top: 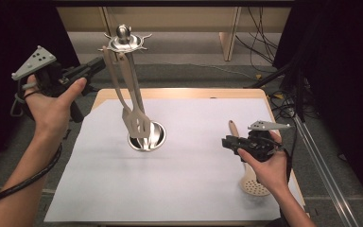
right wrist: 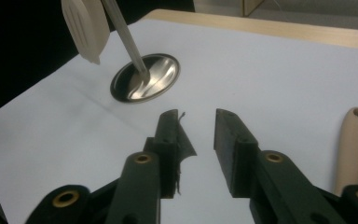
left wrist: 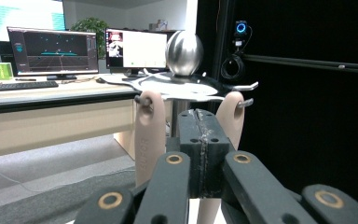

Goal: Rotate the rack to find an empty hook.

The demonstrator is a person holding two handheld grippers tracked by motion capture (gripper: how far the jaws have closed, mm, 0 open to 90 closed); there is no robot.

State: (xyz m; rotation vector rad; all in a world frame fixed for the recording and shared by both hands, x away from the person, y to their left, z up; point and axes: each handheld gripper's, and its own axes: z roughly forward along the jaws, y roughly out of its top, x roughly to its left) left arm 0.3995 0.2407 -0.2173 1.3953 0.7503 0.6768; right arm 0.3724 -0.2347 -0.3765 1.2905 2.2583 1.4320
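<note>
Currently our left gripper [left wrist: 200,135], fingers shut and empty, faces the utensil rack [top: 124,42]; right gripper [right wrist: 199,140] fingers stand apart, probably nearing the skimmer [top: 253,182].

Black claws [right wrist: 196,140] with brass-ringed pivots, grey three-cornered plates (dotted with holes), black trailing cables, bare forearms.

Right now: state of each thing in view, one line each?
Left tool: shut, nothing between its jaws, raised beside the rack's top.
Right tool: jaws apart, empty, low over the sheet.
Utensil rack: upright on its round base.
Two spatulas: hanging from the rack's hooks.
Skimmer: flat on the sheet, under the right hand.
</note>
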